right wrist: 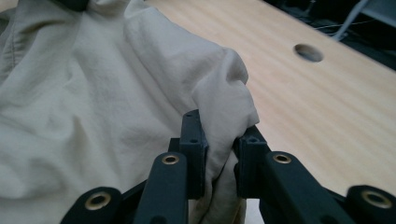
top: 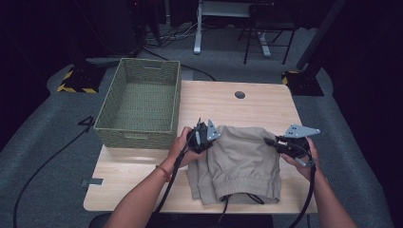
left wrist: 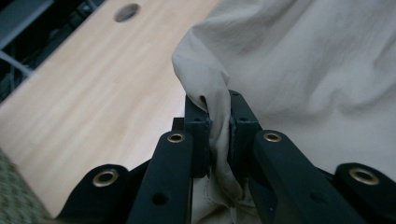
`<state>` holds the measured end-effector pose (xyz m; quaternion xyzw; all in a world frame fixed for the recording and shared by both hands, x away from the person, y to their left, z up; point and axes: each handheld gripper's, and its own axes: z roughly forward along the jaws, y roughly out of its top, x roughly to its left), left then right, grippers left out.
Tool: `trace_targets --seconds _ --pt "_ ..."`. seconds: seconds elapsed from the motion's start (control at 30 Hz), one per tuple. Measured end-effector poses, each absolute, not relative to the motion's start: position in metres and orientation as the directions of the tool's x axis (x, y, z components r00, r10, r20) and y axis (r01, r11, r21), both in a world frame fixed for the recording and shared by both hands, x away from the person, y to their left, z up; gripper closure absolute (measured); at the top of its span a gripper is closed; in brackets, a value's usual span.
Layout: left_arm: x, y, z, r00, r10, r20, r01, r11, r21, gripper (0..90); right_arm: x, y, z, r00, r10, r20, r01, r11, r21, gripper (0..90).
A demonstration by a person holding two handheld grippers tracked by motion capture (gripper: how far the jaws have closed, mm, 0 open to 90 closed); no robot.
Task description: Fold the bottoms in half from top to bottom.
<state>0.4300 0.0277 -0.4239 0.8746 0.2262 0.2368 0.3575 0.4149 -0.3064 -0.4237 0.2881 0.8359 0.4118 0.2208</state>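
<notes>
A beige pair of shorts (top: 240,159) lies folded on the wooden table (top: 214,102), its elastic waistband toward the front edge. My left gripper (top: 209,134) pinches the garment's far left corner; in the left gripper view the shorts (left wrist: 308,65) bunch up between the black pads (left wrist: 198,126). At the far right corner my right gripper (top: 271,142) is shut on another fold of the shorts (right wrist: 93,98), with cloth squeezed between its fingers (right wrist: 192,135). A black drawstring (top: 247,198) trails from the waistband.
A green woven basket (top: 114,102) stands on the table's left side, beyond my left hand. A round cable hole (top: 240,94) sits near the far edge. Bare wood stretches behind the shorts. Chair and desk legs stand on the grey floor beyond.
</notes>
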Motion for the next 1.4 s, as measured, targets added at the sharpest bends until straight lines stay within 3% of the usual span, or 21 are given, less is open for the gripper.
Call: trace_targets --seconds 0.13,0.27,0.53,0.67,0.83,1.0,1.17,1.33,1.4 --pt "0.429 0.029 -0.406 0.757 0.596 0.268 0.192 -0.595 0.781 80.0 0.421 -0.306 -0.409 -0.695 0.700 -0.164 0.270 0.466 0.842 76.5" --pt "0.399 0.038 -0.409 0.761 0.575 0.301 0.116 -0.578 0.808 76.4 0.396 -0.317 -0.402 -0.720 0.674 -0.166 0.194 0.425 0.884 74.6" --pt "0.339 0.055 -0.454 0.828 0.465 0.315 0.084 -0.657 0.749 75.9 0.321 -0.325 -0.448 -0.790 0.561 -0.247 0.116 0.533 0.838 72.1" --pt "0.328 0.054 -0.477 0.864 0.410 0.294 0.106 -0.718 0.688 76.6 0.307 -0.326 -0.474 -0.809 0.550 -0.209 0.175 0.564 0.807 71.4" --pt "0.327 0.058 -0.490 0.878 0.404 0.257 0.144 -0.735 0.662 73.5 0.303 -0.328 -0.488 -0.806 0.568 -0.168 0.217 0.546 0.809 69.1" --pt "0.320 0.078 -0.480 0.880 0.426 0.210 0.172 -0.699 0.694 61.0 0.294 -0.342 -0.485 -0.775 0.616 -0.141 0.258 0.512 0.819 55.3" --pt "0.314 0.096 -0.458 0.866 0.464 0.184 0.179 -0.634 0.753 50.1 0.278 -0.359 -0.468 -0.741 0.663 -0.102 0.266 0.431 0.862 48.0" --pt "0.321 0.089 -0.431 0.876 0.441 0.195 0.129 -0.603 0.787 48.6 0.277 -0.355 -0.433 -0.704 0.702 -0.108 0.233 0.372 0.899 50.1" --pt "0.329 0.081 -0.426 0.885 0.423 0.194 0.119 -0.610 0.784 53.4 0.283 -0.343 -0.426 -0.702 0.699 -0.134 0.227 0.398 0.889 53.2"
